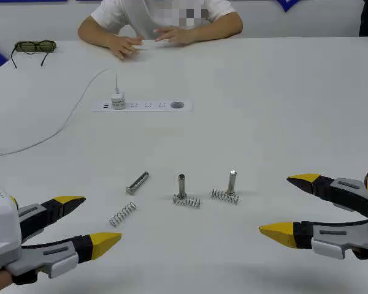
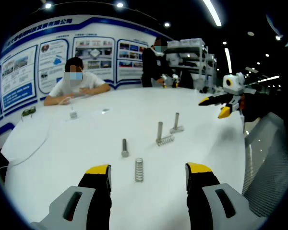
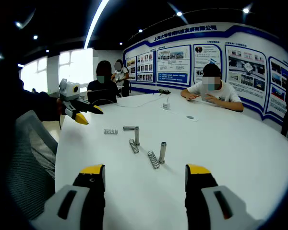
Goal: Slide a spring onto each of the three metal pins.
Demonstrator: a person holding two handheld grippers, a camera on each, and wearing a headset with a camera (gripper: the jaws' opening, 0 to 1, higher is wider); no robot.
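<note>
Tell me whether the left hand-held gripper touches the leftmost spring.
Apart. Left gripper view shows the spring between the hand-held gripper's open jaws, bare table either side.

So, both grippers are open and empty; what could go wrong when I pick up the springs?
1. The two small coiled wire springs lie close to the feet of the two upright silver metal pins; a jaw reaching in could tip a pin over.
2. The third silver pin lies on its side and may roll if nudged.
3. The loose spring near the left gripper is thin; a hard squeeze might flick it away.
</note>
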